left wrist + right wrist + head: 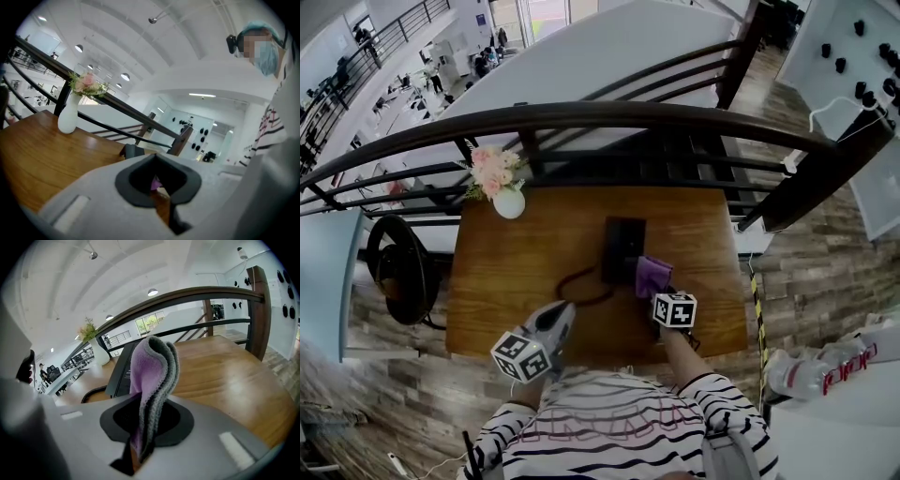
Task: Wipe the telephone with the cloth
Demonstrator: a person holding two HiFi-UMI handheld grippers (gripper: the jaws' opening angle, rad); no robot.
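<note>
A black telephone (pixel 623 246) lies flat at the middle of the wooden table (pixel 506 272), and its coiled cord (pixel 581 286) loops off toward the front left. My right gripper (pixel 661 289) is shut on a folded purple-and-grey cloth (pixel 652 275), which sits at the phone's near right corner. In the right gripper view the cloth (pixel 152 376) stands up out of the jaws, with the telephone (pixel 123 371) just behind it. My left gripper (pixel 561 317) hovers over the table's front edge, left of the cord, with its jaws together and nothing in them. The left gripper view shows the telephone (pixel 133 151) low and far.
A white vase of pink flowers (pixel 508 199) stands at the table's far left corner. A dark railing (pixel 656 117) runs right behind the table's far edge. A round black object (pixel 398 267) sits on the floor to the left. The person's striped sleeves are at the near edge.
</note>
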